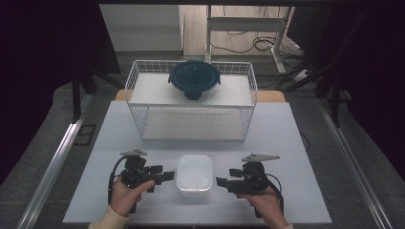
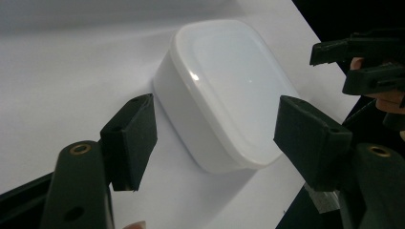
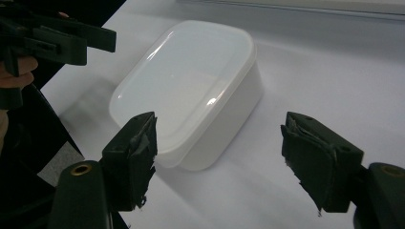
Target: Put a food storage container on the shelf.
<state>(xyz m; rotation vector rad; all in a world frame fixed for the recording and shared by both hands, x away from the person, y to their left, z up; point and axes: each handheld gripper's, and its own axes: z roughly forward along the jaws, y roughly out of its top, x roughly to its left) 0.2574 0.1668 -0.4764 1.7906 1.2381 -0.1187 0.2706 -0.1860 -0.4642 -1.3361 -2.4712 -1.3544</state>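
- Near the front edge of the table point(image 1: 286, 143), a white container point(image 1: 194, 174) with a white lid sits between the left gripper point(image 1: 168, 176) and the right gripper point(image 1: 220, 182), close to both; no pad touches it.
- From the high view alone one sees a white wire basket point(image 1: 191, 102) farther back on the table, and on its upper shelf a round container point(image 1: 194, 80) with a dark teal lid and side clips.
- From the left gripper view, the white container point(image 2: 224, 90) lies ahead between two black jaws that stand wide apart with nothing pressed; the right gripper point(image 2: 356, 62) shows at the far side, at the table's edge.
- From the right gripper view, the same container point(image 3: 191, 90) lies ahead and to the left of jaws that are also apart and hold nothing; the pads point(image 3: 136, 157) look worn and frayed at the edges. The left gripper point(image 3: 57, 40) appears beyond it.
- I can read no brand, label or writing on any thing.
- The white container is a rounded rectangle of smooth, glossy plastic with small light reflections; the table surface is plain, matt and pale.
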